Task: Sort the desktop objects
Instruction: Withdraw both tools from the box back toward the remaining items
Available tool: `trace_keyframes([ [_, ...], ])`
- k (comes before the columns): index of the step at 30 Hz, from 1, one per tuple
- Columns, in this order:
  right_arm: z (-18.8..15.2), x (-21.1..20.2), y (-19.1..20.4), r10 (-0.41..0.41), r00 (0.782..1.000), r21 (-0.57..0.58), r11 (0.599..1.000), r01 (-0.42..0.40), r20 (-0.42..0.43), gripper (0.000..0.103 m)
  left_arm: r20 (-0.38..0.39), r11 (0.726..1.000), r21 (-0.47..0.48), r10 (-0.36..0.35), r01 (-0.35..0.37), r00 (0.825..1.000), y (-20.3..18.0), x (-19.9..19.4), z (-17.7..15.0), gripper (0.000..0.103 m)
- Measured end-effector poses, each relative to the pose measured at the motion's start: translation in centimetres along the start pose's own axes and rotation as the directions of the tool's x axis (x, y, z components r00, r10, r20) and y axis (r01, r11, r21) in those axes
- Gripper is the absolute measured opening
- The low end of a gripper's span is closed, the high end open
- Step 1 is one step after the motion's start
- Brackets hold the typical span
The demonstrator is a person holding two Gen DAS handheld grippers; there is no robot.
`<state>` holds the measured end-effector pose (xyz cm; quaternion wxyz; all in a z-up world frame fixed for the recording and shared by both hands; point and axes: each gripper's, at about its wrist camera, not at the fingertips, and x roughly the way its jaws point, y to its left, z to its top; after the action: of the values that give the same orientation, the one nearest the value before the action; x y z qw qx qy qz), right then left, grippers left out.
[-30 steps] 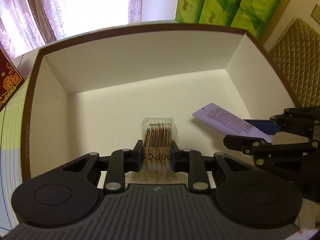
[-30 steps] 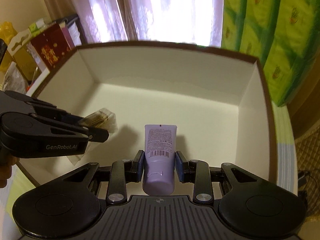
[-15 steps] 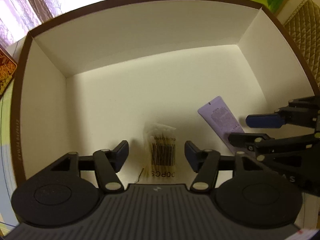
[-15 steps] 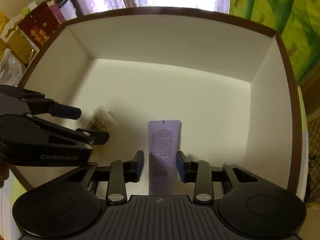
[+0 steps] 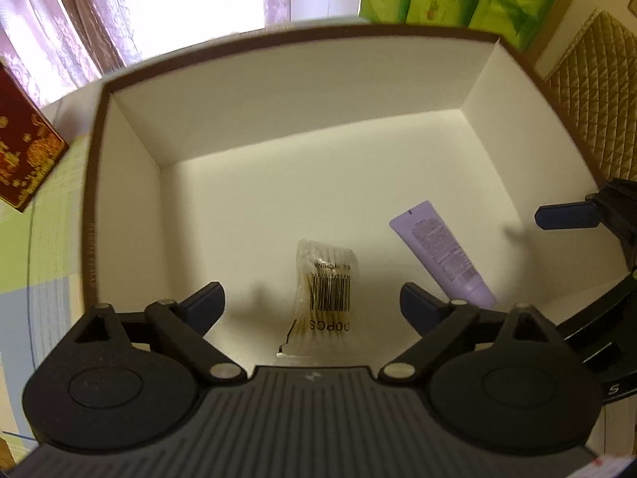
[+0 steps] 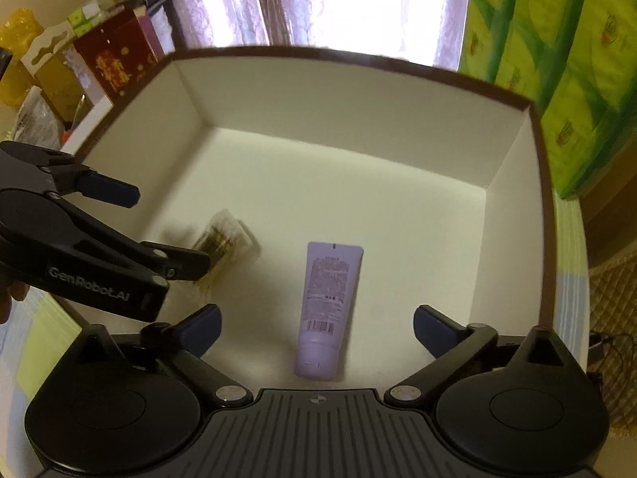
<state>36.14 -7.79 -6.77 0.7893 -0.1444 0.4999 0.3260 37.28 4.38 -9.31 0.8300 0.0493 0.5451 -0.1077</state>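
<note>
Lying apart in the box (image 5: 119,167): cotton-swab packet (image 5: 324,290), lilac tube (image 6: 326,302); left tongs (image 5: 312,304) and right tongs (image 6: 316,328) spread wide, empty; only the right view shows the tube's barcode.

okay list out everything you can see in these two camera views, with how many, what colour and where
box: 1, brown rim, white inside, centre
pack of cotton swabs: 1, clear with tan sticks, box floor, left part
tube: 1, lilac, box floor, right of the swabs
green packages: several, stacked behind the box on the right
red and gold box: 1, beyond the box on the left
curtains: pinkish, at the window behind
left gripper: 1, black, open above the swabs
right gripper: 1, black, open above the tube
</note>
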Motion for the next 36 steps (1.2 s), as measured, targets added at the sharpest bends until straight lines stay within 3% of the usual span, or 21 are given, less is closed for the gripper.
trace_keyframes([
  [8,-1.4,-3.8,1.1,-0.018,0.994,-0.011,1.0,0.019,0.111,0.101,0.102,1.0,-0.026,-0.013,0.015,0.995,0.0,-5.0,-1.3,0.097],
  [20,-5.3,-10.4,1.9,-0.037,0.964,0.021,0.999,0.033,0.263,0.101,0.239,0.997,-0.068,-0.005,0.022,0.971,-0.4,-12.8,-5.9,0.099],
  [36,-12.5,-15.7,3.2,-0.032,0.943,0.031,0.999,0.023,0.331,0.101,0.288,0.993,-0.114,0.06,-0.028,0.956,-2.7,-18.1,-13.5,0.099],
])
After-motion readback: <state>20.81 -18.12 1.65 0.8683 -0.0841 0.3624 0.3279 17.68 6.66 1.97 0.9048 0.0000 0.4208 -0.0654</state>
